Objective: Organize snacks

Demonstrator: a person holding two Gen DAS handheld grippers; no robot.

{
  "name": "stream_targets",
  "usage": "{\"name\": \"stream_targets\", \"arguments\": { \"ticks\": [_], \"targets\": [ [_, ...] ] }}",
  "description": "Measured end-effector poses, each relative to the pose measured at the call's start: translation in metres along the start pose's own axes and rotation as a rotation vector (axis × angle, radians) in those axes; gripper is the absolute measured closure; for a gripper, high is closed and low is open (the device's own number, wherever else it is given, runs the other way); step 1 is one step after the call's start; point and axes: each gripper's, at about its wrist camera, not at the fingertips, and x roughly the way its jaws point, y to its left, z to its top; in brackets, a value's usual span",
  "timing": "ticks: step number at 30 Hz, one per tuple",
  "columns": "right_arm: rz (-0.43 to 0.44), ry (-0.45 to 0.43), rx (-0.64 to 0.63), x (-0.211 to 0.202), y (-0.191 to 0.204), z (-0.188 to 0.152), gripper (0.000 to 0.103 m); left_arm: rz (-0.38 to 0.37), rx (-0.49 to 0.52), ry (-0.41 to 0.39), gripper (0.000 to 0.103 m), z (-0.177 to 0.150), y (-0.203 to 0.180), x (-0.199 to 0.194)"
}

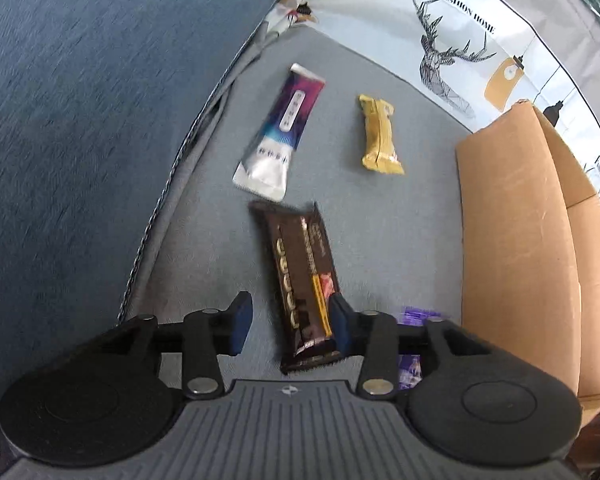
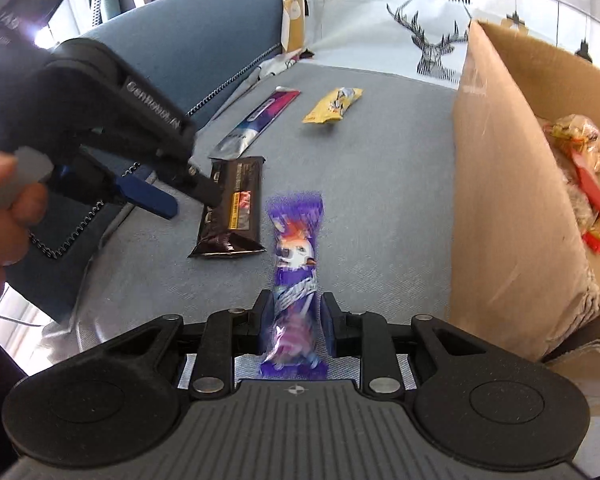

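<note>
Grey sofa cushion [image 1: 204, 264], deer-print cloth [image 1: 440, 40] behind

Bare grey cushion [image 2: 380, 184] lies open between the snack row and the cardboard box [image 2: 508, 208], a lane wide enough for a gripper. The box wall stands tall on the right and blocks any sideways pass there; its top is open. On the left, the left gripper [image 2: 192, 200] hangs over the brown bar [image 2: 232, 208], closing that side beside the purple packet [image 2: 296, 248]. Farther back, the yellow bar [image 1: 380, 136] and the long sachet [image 1: 276, 136] lie apart with clear fabric between them.
</note>
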Motion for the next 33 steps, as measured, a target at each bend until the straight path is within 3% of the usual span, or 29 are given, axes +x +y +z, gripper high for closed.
{"name": "stream_targets", "arguments": {
  "ticks": [4,18,20,22,24,29,33],
  "targets": [
    [0.018,-0.006,0.005,0.006,-0.005,0.001,0.058,0.032,0.036,0.003,0.051,0.002,-0.009,0.009],
    [0.015,-0.002,0.017,0.026,-0.012,0.001,0.056,0.131,0.116,0.041,0.047,0.009,-0.037,0.040],
    [0.004,-0.007,-0.001,0.026,-0.009,0.000,0.059,0.143,0.136,0.039,0.047,0.009,-0.040,0.042],
    [-0.014,-0.013,-0.032,0.026,-0.007,-0.002,0.076,0.160,0.166,0.037,0.050,0.008,-0.043,0.043],
    [-0.015,-0.023,-0.037,0.023,-0.005,-0.003,0.081,0.176,0.195,0.028,0.059,0.007,-0.046,0.043],
    [-0.024,-0.061,-0.028,0.015,-0.006,-0.002,0.082,0.167,0.173,0.015,0.061,0.006,-0.041,0.038],
    [-0.024,-0.034,-0.036,0.018,-0.006,-0.002,0.081,0.150,0.159,0.031,0.061,0.005,-0.038,0.038]
  ]
}}
